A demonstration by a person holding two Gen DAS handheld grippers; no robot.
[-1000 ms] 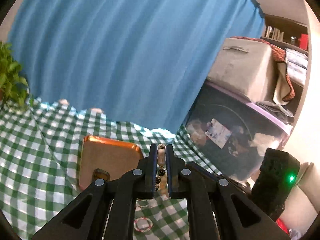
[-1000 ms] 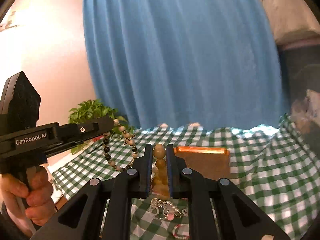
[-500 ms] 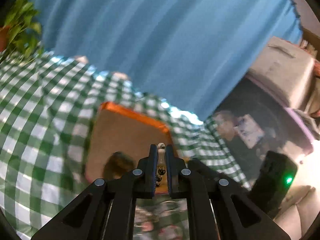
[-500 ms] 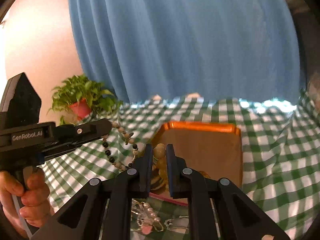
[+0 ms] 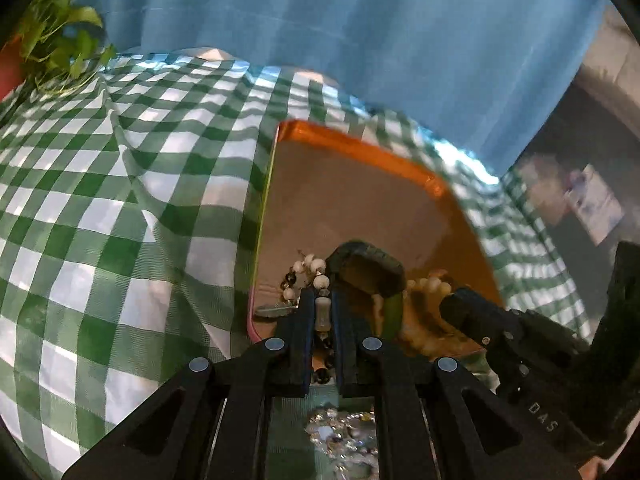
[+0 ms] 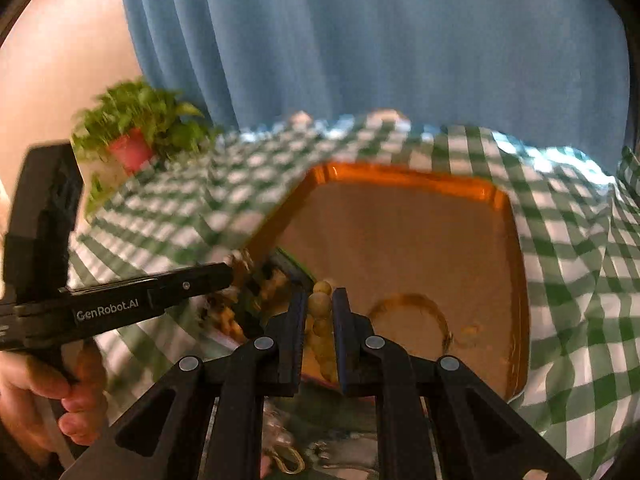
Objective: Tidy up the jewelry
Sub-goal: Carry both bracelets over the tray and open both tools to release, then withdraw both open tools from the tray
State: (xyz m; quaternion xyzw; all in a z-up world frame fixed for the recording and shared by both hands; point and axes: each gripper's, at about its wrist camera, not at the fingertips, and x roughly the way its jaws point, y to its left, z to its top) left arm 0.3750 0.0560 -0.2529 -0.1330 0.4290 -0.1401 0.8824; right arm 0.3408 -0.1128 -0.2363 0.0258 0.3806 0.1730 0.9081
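I see left gripper clamped on white-and-dark bead strand, over near-left corner of orange tray | right gripper clamped on tan wooden bead strand; above tray's near edge | loose jewelry pile just short of tray

The left gripper and right gripper both pointed steeply downward side by side, each with its jaws nearly closed, while a bare hand gripped the left gripper's handle.
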